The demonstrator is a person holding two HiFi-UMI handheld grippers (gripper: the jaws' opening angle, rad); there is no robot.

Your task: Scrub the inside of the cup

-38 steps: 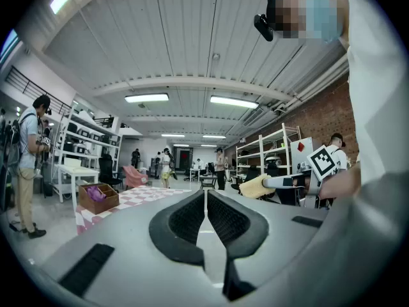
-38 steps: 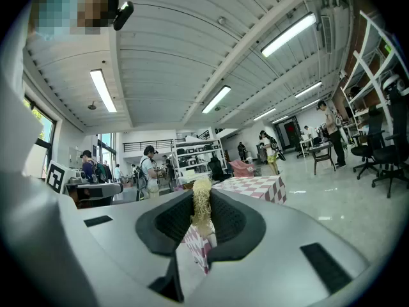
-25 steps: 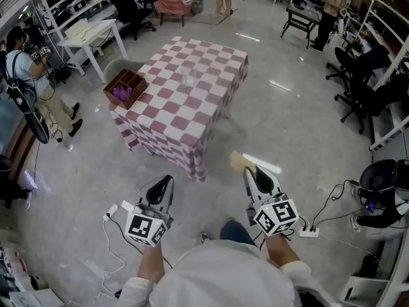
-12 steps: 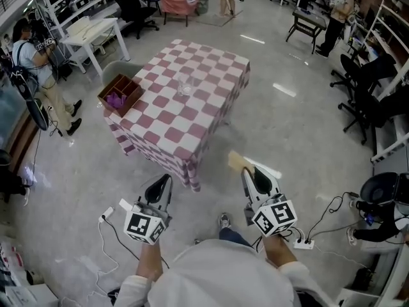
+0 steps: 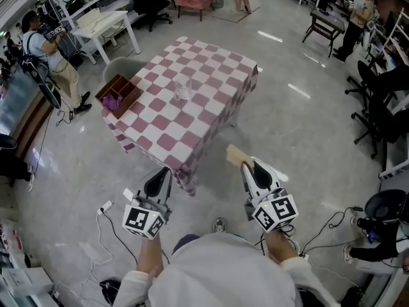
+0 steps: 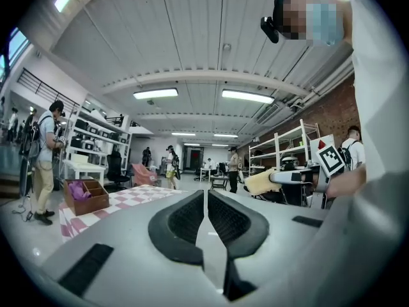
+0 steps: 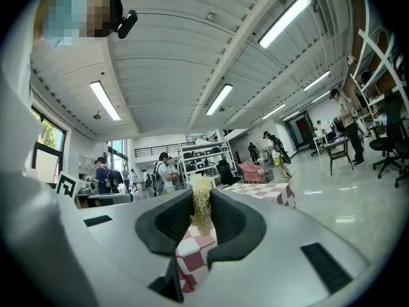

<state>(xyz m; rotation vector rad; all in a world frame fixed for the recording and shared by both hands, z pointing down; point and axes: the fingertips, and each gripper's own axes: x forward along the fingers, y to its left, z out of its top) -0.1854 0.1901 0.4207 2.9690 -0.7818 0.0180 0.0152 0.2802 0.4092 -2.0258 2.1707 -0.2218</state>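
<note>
Here the head view shows two hand-held grippers above a pale floor, short of one table [image 5: 214,69] covered with a pink-and-white checked cloth.

Left gripper [image 5: 161,176]: its two dark pads meet along their full length in the left gripper view, with nothing between them. It is closed and empty.

Right gripper [image 5: 247,166]: its two pads are pressed on one yellow fibrous sponge [image 5: 234,153], which projects beyond the fingertips. In the right gripper view the sponge [image 7: 201,208] stands upright between the pads.

Each gripper carries one marker cube, two in all: the left cube [image 5: 142,221] and the right cube [image 5: 275,212], each just ahead of the hand that holds it.

The task's thing, one clear cup [image 5: 182,89], stands upright on the cloth near the table's middle, well apart from both grippers.

One wooden box [image 5: 119,88] divided into compartments sits at the table's left corner. One compartment holds a purple item [image 5: 114,100]. The cup and the box are apart.

One person [image 5: 48,47] stands at the left edge, beside one white side table [image 5: 105,21].
</note>
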